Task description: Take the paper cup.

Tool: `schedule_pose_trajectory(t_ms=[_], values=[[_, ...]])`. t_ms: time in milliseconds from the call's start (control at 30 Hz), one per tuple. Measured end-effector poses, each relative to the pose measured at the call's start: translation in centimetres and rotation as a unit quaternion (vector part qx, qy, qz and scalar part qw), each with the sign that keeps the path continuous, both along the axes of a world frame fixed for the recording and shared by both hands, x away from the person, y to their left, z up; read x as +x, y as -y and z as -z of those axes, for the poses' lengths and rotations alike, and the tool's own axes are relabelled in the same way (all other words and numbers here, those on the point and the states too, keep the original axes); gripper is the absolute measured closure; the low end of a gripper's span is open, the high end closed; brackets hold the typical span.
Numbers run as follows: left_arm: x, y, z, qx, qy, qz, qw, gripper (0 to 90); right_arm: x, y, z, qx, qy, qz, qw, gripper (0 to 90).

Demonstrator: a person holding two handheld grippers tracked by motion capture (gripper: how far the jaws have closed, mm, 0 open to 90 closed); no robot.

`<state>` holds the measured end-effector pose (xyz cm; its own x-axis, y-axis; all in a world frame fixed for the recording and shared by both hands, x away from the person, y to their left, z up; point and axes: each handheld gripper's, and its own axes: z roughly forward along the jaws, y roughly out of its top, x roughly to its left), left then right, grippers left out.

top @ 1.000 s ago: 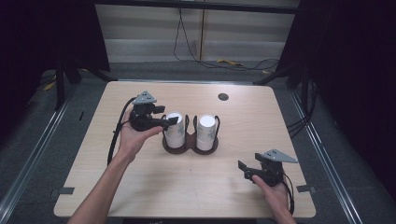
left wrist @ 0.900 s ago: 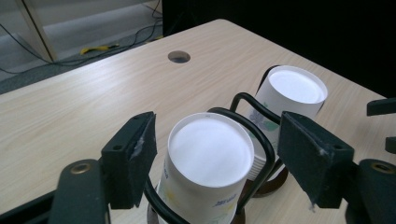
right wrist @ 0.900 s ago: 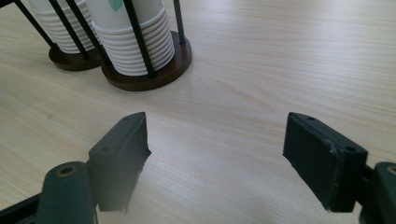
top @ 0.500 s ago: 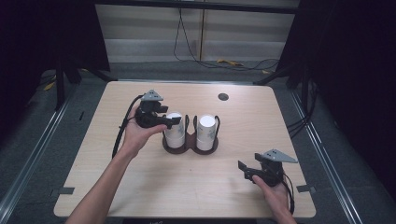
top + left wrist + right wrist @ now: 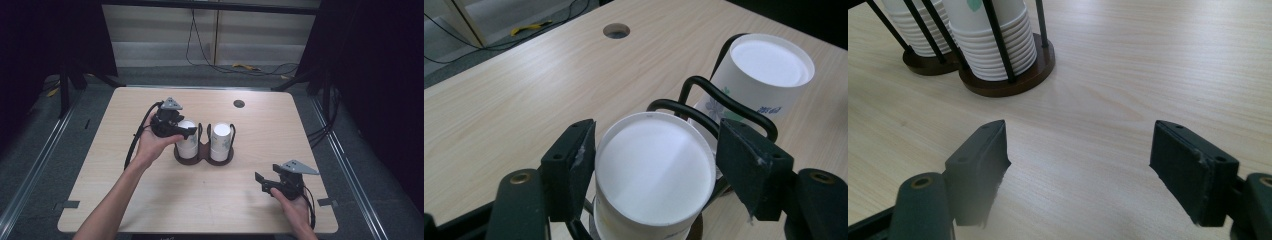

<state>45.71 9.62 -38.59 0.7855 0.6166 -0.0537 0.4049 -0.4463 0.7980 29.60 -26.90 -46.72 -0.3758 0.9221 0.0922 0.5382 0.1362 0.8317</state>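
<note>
At a light wooden table point(image 5: 125, 200), a person's left hand point(image 5: 150, 142) brings the left gripper point(image 5: 182, 131) over the top of the left stack of upturned paper cups point(image 5: 187, 140), and much of that stack is hidden behind hand and gripper in the high view. In the left gripper view the jaws stand apart on either side of the top cup point(image 5: 655, 170); the left jaw sits just beside the cup's rim and a thin gap shows at the right one, so whether either pad presses the cup cannot be told. Both stacks stand in a dark two-well cup holder point(image 5: 202, 156) near the table's middle, its black wire uprights point(image 5: 719, 102) rising between them; the lower cups and the base are cut off at the bottom of that view. The right stack point(image 5: 220, 141) stands free, a small blue print on its side too small to read. In the right gripper view the stacks' tops are cut off by the upper edge, and ribbed cup rims point(image 5: 998, 50) show above the round brown base point(image 5: 1013, 80). The right gripper point(image 5: 272, 182), held in the right hand point(image 5: 295, 210) near the table's front right edge, hovers well apart from the holder with its jaws spread wide around nothing. A round cable hole point(image 5: 239, 103) lies toward the far edge, and cables point(image 5: 240, 65) trail across the floor beyond.
</note>
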Motion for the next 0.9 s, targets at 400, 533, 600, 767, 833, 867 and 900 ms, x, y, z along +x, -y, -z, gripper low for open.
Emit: schedule_pose_trajectory(t_ms=[400, 533, 600, 767, 833, 867, 900], values=[[0.49, 0.39, 0.43, 0.017, -0.011, 0.0, 0.9998, 34.4, 0.01, 0.01, 0.0, 0.001, 0.001, 0.001, 1.0, 23.1], [0.58, 0.57, 0.6, 0.028, -0.021, 0.003, 0.9994, 32.3, 0.02, 0.0, 0.01, 0.001, 0.001, 0.001, 1.0, 23.1], [0.55, 0.69, 0.65, 0.036, -0.019, 0.004, 0.9992, 32.2, 0.04, -0.03, 0.04, 0.002, 0.0, 0.0, 1.0, 23.1], [0.6, 0.59, 0.53, 0.037, -0.023, 0.008, 0.999, 34.6, 0.04, -0.03, 0.04, 0.002, -0.001, 0.0, 1.0, 23.3], [0.66, 0.54, 0.51, 0.033, -0.024, 0.005, 0.9992, 34.8, 0.05, -0.03, 0.05, 0.001, -0.001, -0.001, 1.0, 23.4], [0.71, 0.48, 0.47, 0.032, -0.026, 0.005, 0.9991, 34.8, 0.05, -0.04, 0.05, 0.002, -0.001, 0.0, 1.0, 23.4], [0.71, 0.48, 0.47, 0.032, -0.026, 0.005, 0.9991, 34.9, 0.05, -0.04, 0.05, 0.002, -0.001, 0.0, 1.0, 23.4]])
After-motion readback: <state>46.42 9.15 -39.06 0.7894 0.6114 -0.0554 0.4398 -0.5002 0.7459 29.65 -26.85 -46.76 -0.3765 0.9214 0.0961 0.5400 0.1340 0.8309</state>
